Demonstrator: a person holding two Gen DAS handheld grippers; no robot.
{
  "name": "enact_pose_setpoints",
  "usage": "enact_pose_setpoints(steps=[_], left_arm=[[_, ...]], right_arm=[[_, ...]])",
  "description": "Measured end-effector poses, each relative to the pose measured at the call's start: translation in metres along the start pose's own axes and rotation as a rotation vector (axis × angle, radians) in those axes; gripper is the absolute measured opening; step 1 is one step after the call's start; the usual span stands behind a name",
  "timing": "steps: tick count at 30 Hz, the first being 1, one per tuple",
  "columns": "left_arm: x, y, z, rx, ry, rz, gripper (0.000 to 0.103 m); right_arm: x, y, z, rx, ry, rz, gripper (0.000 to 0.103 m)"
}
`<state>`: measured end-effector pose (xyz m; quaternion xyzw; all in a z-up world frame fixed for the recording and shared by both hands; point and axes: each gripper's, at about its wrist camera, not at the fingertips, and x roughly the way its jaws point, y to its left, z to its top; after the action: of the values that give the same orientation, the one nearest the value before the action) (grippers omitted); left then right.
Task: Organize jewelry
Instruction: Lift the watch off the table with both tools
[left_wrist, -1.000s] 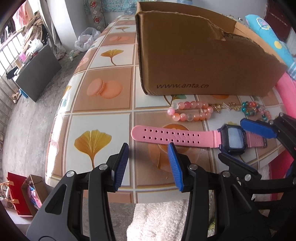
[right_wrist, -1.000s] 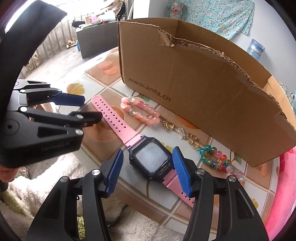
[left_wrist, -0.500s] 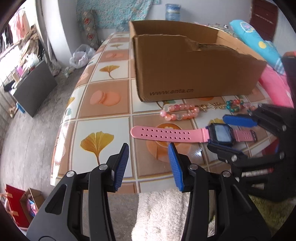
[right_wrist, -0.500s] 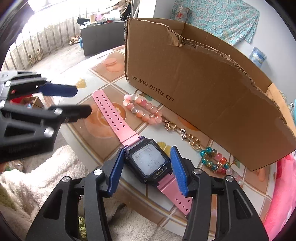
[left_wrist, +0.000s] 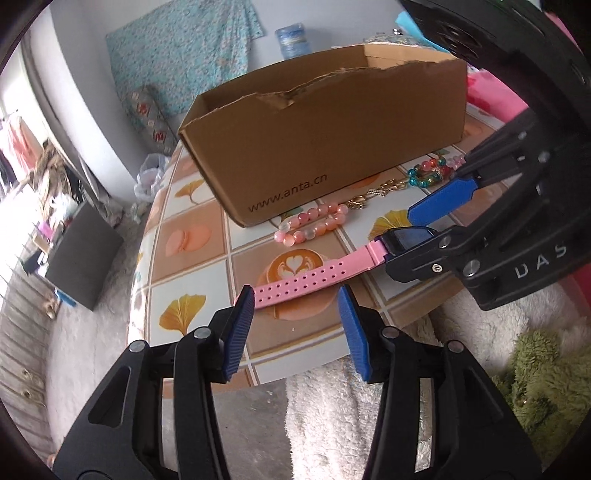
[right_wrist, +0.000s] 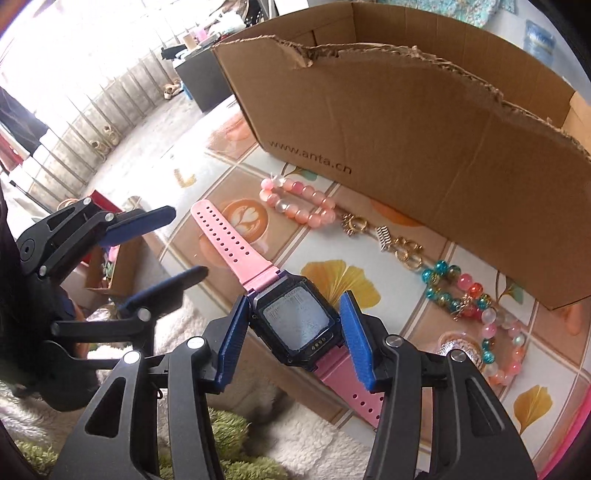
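Jewelry is laid out along the near side of a torn cardboard box (right_wrist: 424, 122) on a desk (left_wrist: 192, 273) covered with a cloth printed with ginkgo leaves and coffee cups. A pink-strapped watch (right_wrist: 295, 321) with a dark square face is seen lying flat near the desk's front edge, its long perforated strap (left_wrist: 306, 280) stretched out across a latte-art print. Just beyond it, beside the box wall, a pink bead bracelet (right_wrist: 299, 203) is placed, followed along the same line by a gold chain (right_wrist: 391, 240) and a bracelet of teal, pink and red beads (right_wrist: 461, 295).

The right claw (right_wrist: 293, 338) is positioned around the watch face, with one blue pad at each side of the case. The left pad appears to touch the case edge, while a narrow gap is seen at the right pad, so a firm grip cannot be confirmed; the jaws are set about half open.

The left claw (left_wrist: 297, 328) is held over the free end of the pink strap, near the desk's edge. Its jaws are opening, and the strap's tip is seen beside the left pad (left_wrist: 240, 332) rather than pressed between the two pads. Nothing is gripped by it.

Fluffy white and green fabric (left_wrist: 535, 369) is visible below the desk edge.
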<state>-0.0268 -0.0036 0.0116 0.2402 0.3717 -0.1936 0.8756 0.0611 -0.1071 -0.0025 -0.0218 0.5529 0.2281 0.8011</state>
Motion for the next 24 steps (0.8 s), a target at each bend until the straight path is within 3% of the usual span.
enact_pose_setpoints(steps=[19, 24], left_arm=[[0.014, -0.02, 0.002, 0.095, 0.004, 0.003, 0.047], [0.014, -0.025, 0.004, 0.109, 0.002, -0.014, 0.041]], right_arm=[[0.003, 0.0, 0.0, 0.042, 0.047, 0.115, 0.05], [0.004, -0.001, 0.002, 0.048, 0.054, 0.142, 0.05]])
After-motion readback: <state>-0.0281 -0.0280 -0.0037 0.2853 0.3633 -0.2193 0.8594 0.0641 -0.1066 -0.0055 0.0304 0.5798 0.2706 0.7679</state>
